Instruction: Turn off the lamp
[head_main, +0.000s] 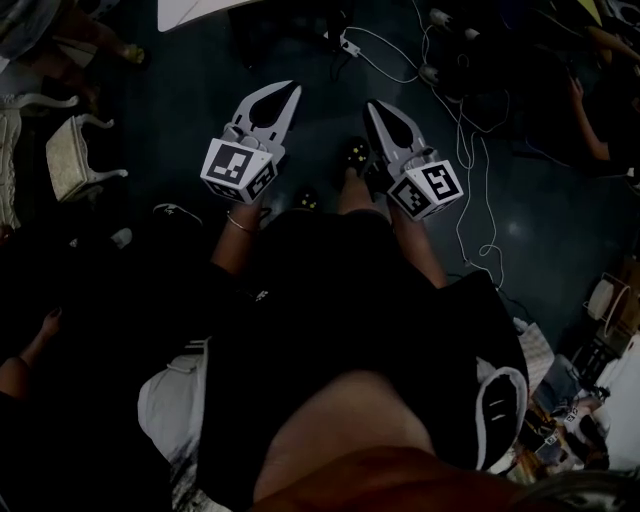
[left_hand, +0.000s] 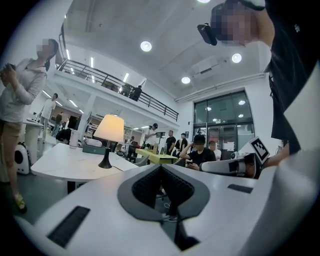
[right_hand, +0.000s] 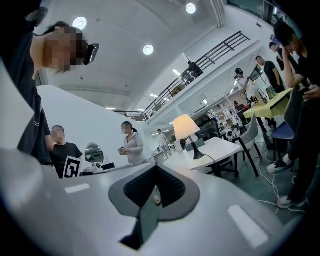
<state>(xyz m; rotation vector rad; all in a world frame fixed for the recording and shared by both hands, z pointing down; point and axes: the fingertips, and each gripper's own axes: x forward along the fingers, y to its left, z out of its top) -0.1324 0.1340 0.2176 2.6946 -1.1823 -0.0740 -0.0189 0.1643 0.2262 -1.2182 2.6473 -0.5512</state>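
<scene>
Fingers (left_hand: 145, 187) together, left gripper (head_main: 291, 90), right gripper (head_main: 372, 104); lamp (left_hand: 109, 129) lit, cream shade, black base.

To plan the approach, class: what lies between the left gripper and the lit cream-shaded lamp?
In the left gripper view, only bare white tabletop and a thin dark cord separate the left gripper from the cream-shaded, black-stemmed lamp.

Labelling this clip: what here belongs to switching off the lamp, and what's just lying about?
Job: lit cream-shaded lamp with black stem; white table under it.
Lying about: loose white cables; yellow-green table.
</scene>
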